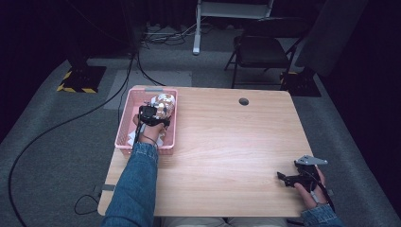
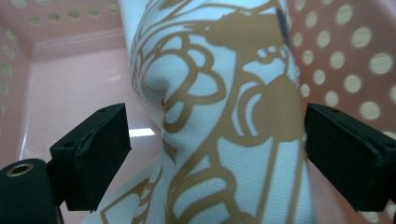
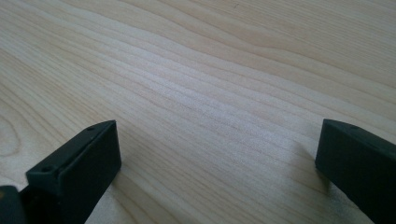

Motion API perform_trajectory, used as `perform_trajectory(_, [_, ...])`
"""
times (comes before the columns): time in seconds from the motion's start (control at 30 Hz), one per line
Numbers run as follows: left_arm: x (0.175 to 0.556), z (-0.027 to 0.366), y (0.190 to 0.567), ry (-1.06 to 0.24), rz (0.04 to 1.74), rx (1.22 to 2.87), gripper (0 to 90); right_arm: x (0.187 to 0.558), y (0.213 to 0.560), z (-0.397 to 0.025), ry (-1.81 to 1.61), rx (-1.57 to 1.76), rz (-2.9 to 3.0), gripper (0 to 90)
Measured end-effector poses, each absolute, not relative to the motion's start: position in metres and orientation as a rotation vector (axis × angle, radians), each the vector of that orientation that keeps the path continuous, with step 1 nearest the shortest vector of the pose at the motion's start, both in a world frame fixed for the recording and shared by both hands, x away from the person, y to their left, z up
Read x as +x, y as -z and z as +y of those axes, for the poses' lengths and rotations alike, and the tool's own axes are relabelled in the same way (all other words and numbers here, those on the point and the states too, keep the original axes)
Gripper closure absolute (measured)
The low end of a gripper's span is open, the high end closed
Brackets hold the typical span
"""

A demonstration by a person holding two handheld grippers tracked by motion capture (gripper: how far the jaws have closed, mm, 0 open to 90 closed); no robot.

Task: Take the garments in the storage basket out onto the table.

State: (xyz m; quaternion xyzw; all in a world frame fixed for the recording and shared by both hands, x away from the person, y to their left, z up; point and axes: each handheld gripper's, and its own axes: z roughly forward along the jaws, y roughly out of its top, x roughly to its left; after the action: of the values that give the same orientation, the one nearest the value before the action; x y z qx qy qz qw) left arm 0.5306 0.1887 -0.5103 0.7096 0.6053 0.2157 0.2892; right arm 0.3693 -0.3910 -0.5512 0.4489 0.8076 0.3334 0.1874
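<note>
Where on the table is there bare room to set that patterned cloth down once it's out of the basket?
The wooden table lies bare between the pink basket and the right gripper. Inside the basket it is crowded: the patterned cloth and the left gripper.

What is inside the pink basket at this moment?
The pink basket holds a white cloth with a brown pattern, bunched up. The left gripper reaches in, jaws open on either side of it. The hand covers part of the basket floor, and anything beneath the cloth is hidden.
</note>
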Motion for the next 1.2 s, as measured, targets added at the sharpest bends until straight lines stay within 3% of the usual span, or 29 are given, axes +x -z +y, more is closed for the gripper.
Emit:
perform_trajectory(0.3, [0.536,0.190,0.517,-0.491,1.667,1.948,10.2,0.369,0.551,-0.391,-0.938,1.264,2.273,0.0])
perform_trajectory(0.4, [0.536,0.190,0.519,-0.475,1.680,1.964,14.8,0.369,0.551,-0.391,-0.938,1.263,2.273,0.0])
perform_trajectory(0.8, [0.532,0.189,0.512,-0.488,1.626,1.962,54.5,0.369,0.551,-0.391,-0.938,1.263,2.273,0.0])
perform_trajectory(1.2, [0.525,0.190,0.496,-0.543,1.599,1.904,56.5,0.369,0.551,-0.391,-0.938,1.263,2.273,0.0])
